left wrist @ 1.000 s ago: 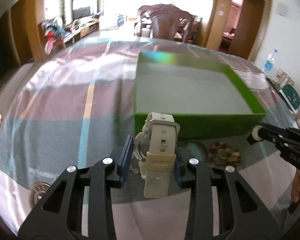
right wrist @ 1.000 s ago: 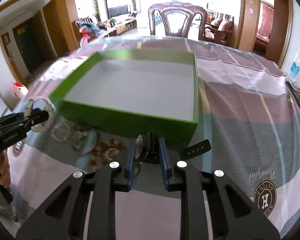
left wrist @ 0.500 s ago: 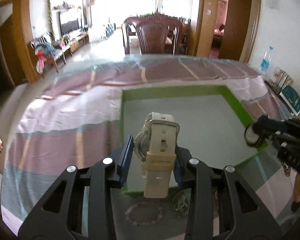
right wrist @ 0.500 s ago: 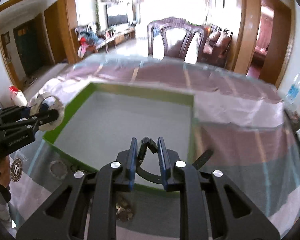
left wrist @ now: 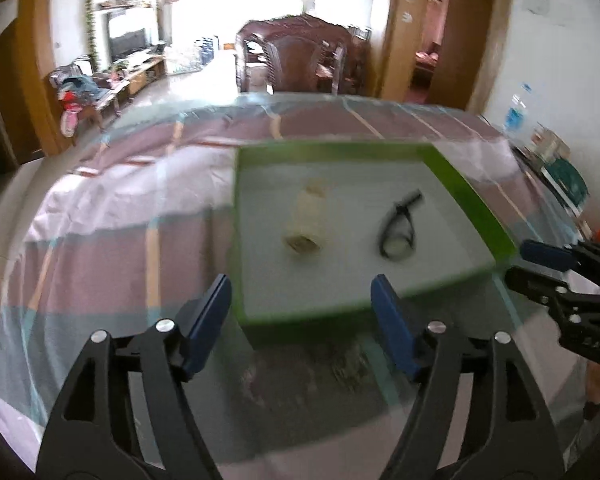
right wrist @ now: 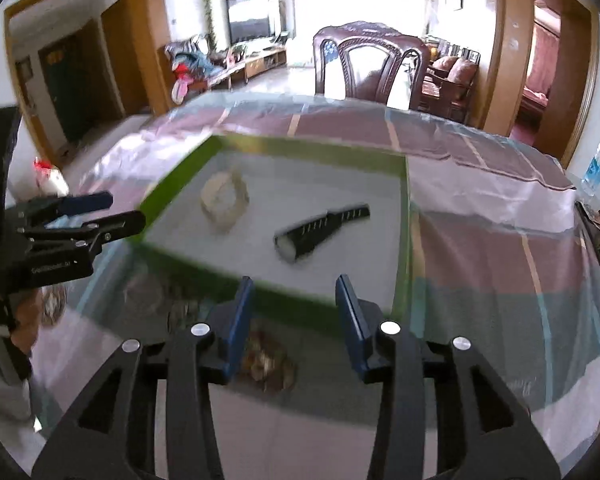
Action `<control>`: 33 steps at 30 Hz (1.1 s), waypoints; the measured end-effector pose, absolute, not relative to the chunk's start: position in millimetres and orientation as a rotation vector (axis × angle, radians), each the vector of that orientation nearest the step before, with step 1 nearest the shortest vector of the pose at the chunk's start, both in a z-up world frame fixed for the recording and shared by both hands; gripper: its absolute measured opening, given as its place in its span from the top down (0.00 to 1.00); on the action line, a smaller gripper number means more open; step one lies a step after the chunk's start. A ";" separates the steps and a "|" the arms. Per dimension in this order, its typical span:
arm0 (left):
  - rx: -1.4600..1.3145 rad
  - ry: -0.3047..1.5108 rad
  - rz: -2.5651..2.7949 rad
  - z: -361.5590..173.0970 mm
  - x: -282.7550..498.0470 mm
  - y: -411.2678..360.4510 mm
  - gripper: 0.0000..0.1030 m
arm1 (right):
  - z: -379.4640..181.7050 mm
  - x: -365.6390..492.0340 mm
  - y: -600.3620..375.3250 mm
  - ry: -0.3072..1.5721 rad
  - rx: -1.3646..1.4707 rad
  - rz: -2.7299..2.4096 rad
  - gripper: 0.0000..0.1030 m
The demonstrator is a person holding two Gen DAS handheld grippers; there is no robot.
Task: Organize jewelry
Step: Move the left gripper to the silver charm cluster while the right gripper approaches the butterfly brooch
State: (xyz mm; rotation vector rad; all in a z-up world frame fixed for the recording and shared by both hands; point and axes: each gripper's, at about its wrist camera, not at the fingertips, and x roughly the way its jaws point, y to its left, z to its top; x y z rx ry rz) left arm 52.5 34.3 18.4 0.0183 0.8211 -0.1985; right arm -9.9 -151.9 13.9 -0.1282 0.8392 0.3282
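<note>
A green box (left wrist: pixel 464 184) with a white floor stands on the table; it also shows in the right wrist view (right wrist: pixel 172 184). A cream watch (left wrist: pixel 308 220) lies inside it at the left, also seen in the right wrist view (right wrist: pixel 224 200). A black watch (left wrist: pixel 398 228) lies to its right, and in the right wrist view (right wrist: pixel 320 228) too. My left gripper (left wrist: pixel 302 316) is open and empty over the box's near wall. My right gripper (right wrist: pixel 294 316) is open and empty at the near wall. More jewelry (right wrist: pixel 266 364) lies on the table in front of the box.
A striped cloth under clear plastic (left wrist: pixel 112 216) covers the table. A wooden chair (right wrist: pixel 370 68) stands at the far edge. A water bottle (right wrist: pixel 596 164) and books (left wrist: pixel 560 168) are at the right. My right gripper shows in the left view (left wrist: pixel 548 268), my left in the right view (right wrist: pixel 96 216).
Both grippers opened and let go of their watches, which now lie in the green box. Both grippers have drawn back toward the near wall.
</note>
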 end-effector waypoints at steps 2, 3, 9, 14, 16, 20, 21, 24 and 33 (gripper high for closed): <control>0.044 0.848 -0.235 5.0 44.6 27.0 0.30 | -1.4 -12.7 -148.3 0.869 -0.136 0.332 0.73; 0.066 0.867 -0.250 -5.5 41.7 21.0 0.30 | -9.3 -12.5 -147.2 0.892 -0.123 0.344 0.76; 0.145 0.952 -0.310 -42.5 42.9 2.1 0.50 | -45.2 -4.4 -137.1 0.967 -0.087 0.388 0.77; 0.142 0.986 -0.305 -58.6 48.3 1.2 0.53 | -54.6 -4.5 -132.3 0.975 -0.119 0.397 0.76; 0.151 0.973 -0.288 -59.3 47.0 0.2 0.56 | -54.7 -7.5 -130.3 0.968 -0.134 0.405 0.77; 0.148 0.961 -0.275 -58.1 46.4 -0.5 0.67 | -55.7 -12.3 -125.7 0.957 -0.148 0.420 0.80; 0.146 0.961 -0.278 -59.0 44.7 0.7 0.70 | -56.1 -11.5 -127.8 0.959 -0.145 0.425 0.80; 0.150 0.964 -0.277 -61.4 44.2 0.3 0.73 | -55.5 -12.3 -129.7 0.957 -0.137 0.435 0.80; 0.137 0.973 -0.263 -64.5 46.4 4.1 0.67 | -41.3 -9.3 -145.9 0.929 -0.067 0.405 0.92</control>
